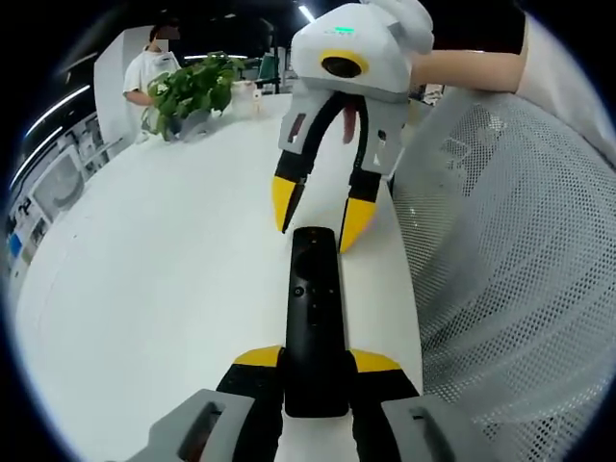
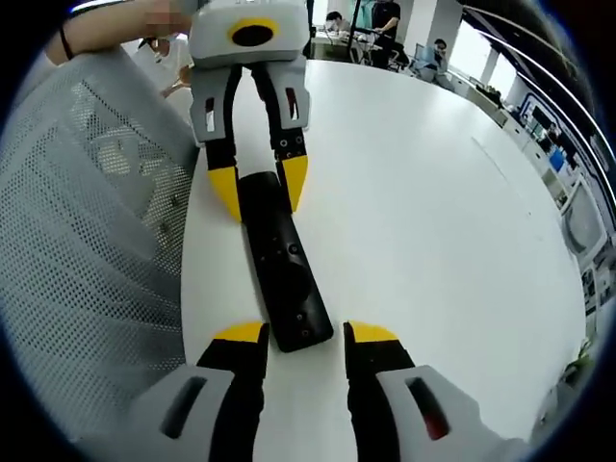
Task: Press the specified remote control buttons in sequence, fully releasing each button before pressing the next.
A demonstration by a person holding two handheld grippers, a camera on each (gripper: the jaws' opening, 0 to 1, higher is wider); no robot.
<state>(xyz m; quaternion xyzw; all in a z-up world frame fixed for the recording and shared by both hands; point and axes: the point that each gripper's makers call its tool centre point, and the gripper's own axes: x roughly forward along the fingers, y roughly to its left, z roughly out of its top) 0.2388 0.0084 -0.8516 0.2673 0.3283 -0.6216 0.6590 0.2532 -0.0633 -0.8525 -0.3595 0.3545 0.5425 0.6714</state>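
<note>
**One gripper holds the remote, the other waits to press**

I have a black remote control [image 1: 314, 318] lying long and flat on the white table [image 1: 164, 289]. My left gripper [image 1: 316, 364] has its two yellow-tipped jaws squeezed on the sides of the remote's near end. I think I hold it like this so the remote will not slide or spin when a button gets pushed.

My right gripper [image 1: 320, 214] comes from the far end, pointing back at me. Its jaws are spread apart, one yellow tip on each side of the remote's far end. In the right gripper view I see my own jaws [image 2: 303, 334] wide apart, with the end of the remote [image 2: 281, 258] sitting between them and not touching. The left gripper [image 2: 258, 188] grips the other end there.

The buttons face up, so I can see them. There is a round pad and a few small buttons on top. No tip is on a button now, so I judge no press is happening yet.

A white mesh chair back [image 1: 500, 269] stands right beside the table edge, close to the remote. A green plant [image 1: 192, 91] sits far off on the table, well out of my way. A person [image 1: 144, 72] stands behind it.

Next, I think one right tip must come down on one button only, then lift fully.
</note>
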